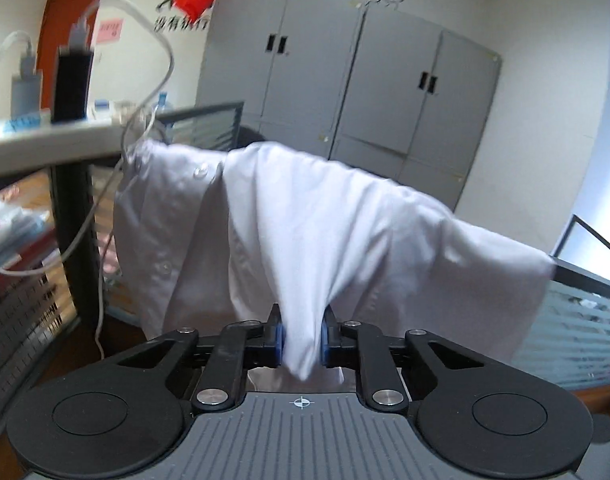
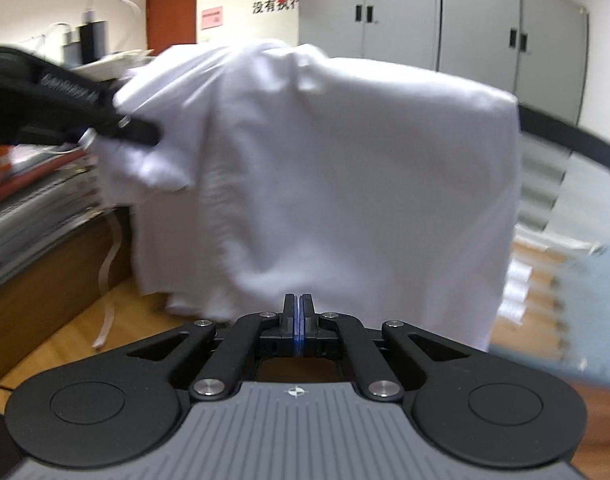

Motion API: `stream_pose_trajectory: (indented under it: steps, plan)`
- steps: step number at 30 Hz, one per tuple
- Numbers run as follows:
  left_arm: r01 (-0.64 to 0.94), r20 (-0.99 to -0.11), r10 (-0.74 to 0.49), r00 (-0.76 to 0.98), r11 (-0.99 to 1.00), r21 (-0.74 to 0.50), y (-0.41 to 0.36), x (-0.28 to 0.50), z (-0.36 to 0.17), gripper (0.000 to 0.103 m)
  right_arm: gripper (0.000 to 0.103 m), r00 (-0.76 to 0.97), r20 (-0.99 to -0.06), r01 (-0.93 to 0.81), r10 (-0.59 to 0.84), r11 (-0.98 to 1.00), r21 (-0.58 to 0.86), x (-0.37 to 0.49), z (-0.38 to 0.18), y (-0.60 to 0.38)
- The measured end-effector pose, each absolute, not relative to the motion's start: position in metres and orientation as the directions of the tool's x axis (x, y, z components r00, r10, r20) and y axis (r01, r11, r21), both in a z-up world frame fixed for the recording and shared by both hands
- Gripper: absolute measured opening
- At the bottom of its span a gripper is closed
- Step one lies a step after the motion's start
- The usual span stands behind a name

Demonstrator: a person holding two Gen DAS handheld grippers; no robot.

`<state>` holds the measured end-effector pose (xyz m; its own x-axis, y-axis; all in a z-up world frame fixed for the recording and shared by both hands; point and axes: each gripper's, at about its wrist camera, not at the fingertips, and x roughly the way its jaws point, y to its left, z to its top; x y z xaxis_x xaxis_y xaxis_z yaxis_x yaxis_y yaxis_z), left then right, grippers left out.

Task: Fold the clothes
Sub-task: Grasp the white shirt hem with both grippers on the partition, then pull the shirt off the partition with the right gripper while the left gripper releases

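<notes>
The white shirt point(image 1: 305, 232) is draped over the top edge of a dark-framed partition point(image 1: 593, 276), hanging down both sides, buttons showing on the left panel. A bunched fold of it is pinched between the blue pads of the left gripper point(image 1: 302, 340), and the cloth is pulled into a tight cone toward the jaws. So that grip is only on a small tuck, not a proper hem or seam.

The right gripper point(image 2: 300, 320) is pressed together with nothing caught between its pads; the shirt hangs just beyond its tips. In the right wrist view the left gripper can be seen reaching in from the side at the shirt's edge point(image 2: 117, 128).

Stuff that could go sideways:
- The shirt could be dragged off the partition lopsided if it's pulled from one pinch only, ending in a heap on the wooden floor point(image 2: 65, 332).
- The small tuck could slip out of the pads, since the fabric looks thin and slick.
- A loose white cable point(image 1: 105, 216) is dangling off the desk point(image 1: 45, 144) right beside the shirt's left side, so it could get snagged and whatever is plugged in up there yanked down.
- Several layers may be grabbed at once, which would mess up any clean fold later.
</notes>
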<state>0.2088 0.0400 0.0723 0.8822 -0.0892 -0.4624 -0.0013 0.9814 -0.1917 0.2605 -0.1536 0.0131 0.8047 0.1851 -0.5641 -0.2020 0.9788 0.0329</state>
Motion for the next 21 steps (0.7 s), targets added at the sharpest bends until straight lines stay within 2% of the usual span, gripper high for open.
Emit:
stream_pose_trajectory:
  steps: [3, 5, 6, 7, 8, 9, 12, 14, 15, 21]
  plan:
    - [0.01, -0.438, -0.096, 0.894, 0.981, -0.193, 0.041, 0.194, 0.085, 0.017, 0.001, 0.79, -0.572, -0.21, 0.222, 0.974, 0.087, 0.247, 0.019, -0.144]
    - [0.017, -0.434, -0.104, 0.895, 0.98, -0.199, 0.041, 0.187, 0.09, 0.017, 0.009, 0.798, -0.551, -0.194, 0.244, 0.97, 0.149, 0.236, 0.029, -0.147]
    - [0.019, -0.433, -0.104, 0.895, 0.98, -0.198, 0.042, 0.184, 0.091, 0.017, 0.016, 0.805, -0.534, -0.185, 0.259, 0.964, 0.189, 0.234, 0.037, -0.152]
    - [0.021, -0.434, -0.106, 0.895, 0.98, -0.197, 0.042, 0.181, 0.091, 0.016, 0.039, 0.816, -0.514, -0.17, 0.266, 0.959, 0.225, 0.234, 0.046, -0.157]
    - [0.02, -0.436, -0.107, 0.894, 0.98, -0.2, 0.042, 0.178, 0.09, 0.016, 0.058, 0.826, -0.488, -0.166, 0.281, 0.95, 0.266, 0.234, 0.055, -0.16]
    - [0.02, -0.438, -0.109, 0.892, 0.979, -0.203, 0.042, 0.175, 0.09, 0.016, 0.065, 0.835, -0.461, -0.166, 0.299, 0.937, 0.306, 0.235, 0.064, -0.163]
    - [0.028, -0.433, -0.116, 0.894, 0.979, -0.203, 0.04, 0.164, 0.091, 0.016, 0.07, 0.84, -0.395, -0.192, 0.372, 0.885, 0.424, 0.244, 0.089, -0.164]
    - [0.041, -0.427, -0.123, 0.896, 0.98, -0.196, 0.037, 0.154, 0.092, 0.016, 0.081, 0.827, -0.386, -0.207, 0.409, 0.859, 0.468, 0.252, 0.095, -0.158]
    - [0.047, -0.423, -0.125, 0.898, 0.981, -0.189, 0.034, 0.148, 0.093, 0.016, 0.083, 0.818, -0.387, -0.215, 0.426, 0.85, 0.481, 0.257, 0.096, -0.154]
    - [0.053, -0.433, -0.138, 0.891, 0.978, -0.203, 0.033, 0.122, 0.091, 0.014, 0.084, 0.758, -0.389, -0.255, 0.524, 0.786, 0.563, 0.285, 0.101, -0.128]
